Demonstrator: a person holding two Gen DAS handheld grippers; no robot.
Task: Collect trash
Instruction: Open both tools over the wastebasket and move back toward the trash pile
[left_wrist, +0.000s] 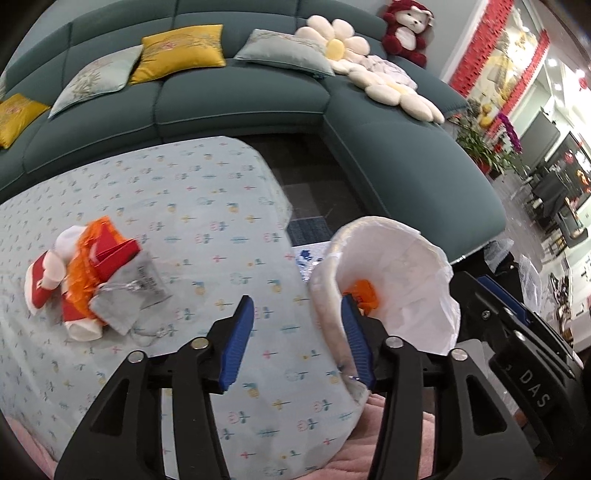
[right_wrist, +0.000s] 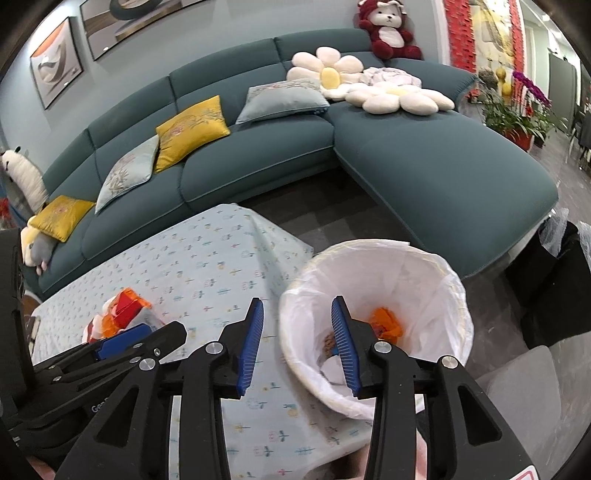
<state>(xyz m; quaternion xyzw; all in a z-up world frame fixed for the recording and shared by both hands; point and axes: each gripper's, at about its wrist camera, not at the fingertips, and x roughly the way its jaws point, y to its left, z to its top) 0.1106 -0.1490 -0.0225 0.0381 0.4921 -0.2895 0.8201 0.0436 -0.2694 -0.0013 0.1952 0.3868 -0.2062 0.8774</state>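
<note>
Holding both grippers over the near edge of the surface (left_wrist: 207, 206), you have nothing between the fingers of either one. Your left gripper (left_wrist: 297, 341) stands wide, its blue pads apart, with only the patterned cloth under the gap. Its right finger is in front of the rim of the bin (left_wrist: 436, 280); whether it touches the rim, you cannot tell from this view. Your right gripper (right_wrist: 297, 345) is wide too, and it points at the place where the surface meets the bin (right_wrist: 454, 314).

The bin has a white liner and stands just beside the right edge of the surface. Inside it lies an orange wrapper (right_wrist: 386, 323), with some other small scraps near it that are too unclear to name. In the left view the same orange wrapper (left_wrist: 364, 293) shows just behind the right finger.

The trash pile (left_wrist: 96, 280) lies on the surface, to the left and well apart from both grippers. It has red and white pieces, crinkled orange plastic, a red folded card and a grey pouch with clear film, all touching or overlapping each other. In the right view the pile (right_wrist: 122, 310) is partly hidden behind your left gripper (right_wrist: 122, 345).

Behind the surface stands a teal sofa (right_wrist: 258, 155) with cushions and a red plush bear (right_wrist: 388, 29).
</note>
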